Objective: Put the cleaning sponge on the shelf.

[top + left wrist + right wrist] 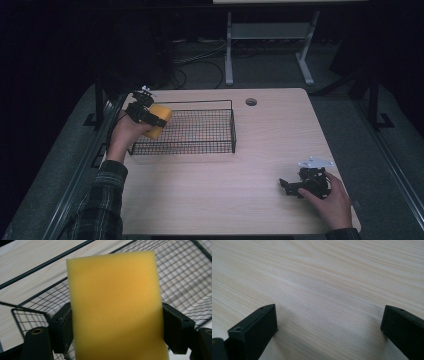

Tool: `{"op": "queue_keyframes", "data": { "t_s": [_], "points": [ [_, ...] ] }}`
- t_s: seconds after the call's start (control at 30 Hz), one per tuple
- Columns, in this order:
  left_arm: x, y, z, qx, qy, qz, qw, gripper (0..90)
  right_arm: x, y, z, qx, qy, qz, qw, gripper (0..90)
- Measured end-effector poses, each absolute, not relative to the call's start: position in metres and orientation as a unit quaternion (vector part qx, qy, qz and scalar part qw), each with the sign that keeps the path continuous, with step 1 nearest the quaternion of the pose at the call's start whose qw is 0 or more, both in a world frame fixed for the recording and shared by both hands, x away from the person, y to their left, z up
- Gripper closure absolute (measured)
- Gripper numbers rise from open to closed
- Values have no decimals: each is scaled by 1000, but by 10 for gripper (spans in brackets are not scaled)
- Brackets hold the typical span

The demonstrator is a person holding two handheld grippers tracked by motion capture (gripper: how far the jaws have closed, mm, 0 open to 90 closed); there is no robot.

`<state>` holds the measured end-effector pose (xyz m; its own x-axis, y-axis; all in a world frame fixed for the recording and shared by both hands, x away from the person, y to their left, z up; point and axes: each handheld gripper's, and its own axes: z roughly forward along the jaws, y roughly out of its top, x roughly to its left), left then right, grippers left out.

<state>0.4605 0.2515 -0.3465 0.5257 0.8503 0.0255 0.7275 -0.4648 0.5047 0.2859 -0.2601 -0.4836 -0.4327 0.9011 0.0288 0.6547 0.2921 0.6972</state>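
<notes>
Presently, a yellow rectangular foam sponge (113, 307) is clamped between the two black jaws of the left gripper (146, 114), and it is held above the left end of a black wire-mesh basket (200, 131) that stands on the pale wood-grain table (260, 200). Well apart, near the table's front right corner, the right gripper (306, 184) is rested on the tabletop under a hand (332, 202), its jaws set wide apart with bare wood between them.
</notes>
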Motion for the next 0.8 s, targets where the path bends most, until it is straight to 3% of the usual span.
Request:
{"op": "queue_keyframes", "data": {
  "t_s": [0.8],
  "points": [
    [479,276,-386,823,514,128,207,227,286,-260,-484,498,781,326,189,0]
  ]
}}
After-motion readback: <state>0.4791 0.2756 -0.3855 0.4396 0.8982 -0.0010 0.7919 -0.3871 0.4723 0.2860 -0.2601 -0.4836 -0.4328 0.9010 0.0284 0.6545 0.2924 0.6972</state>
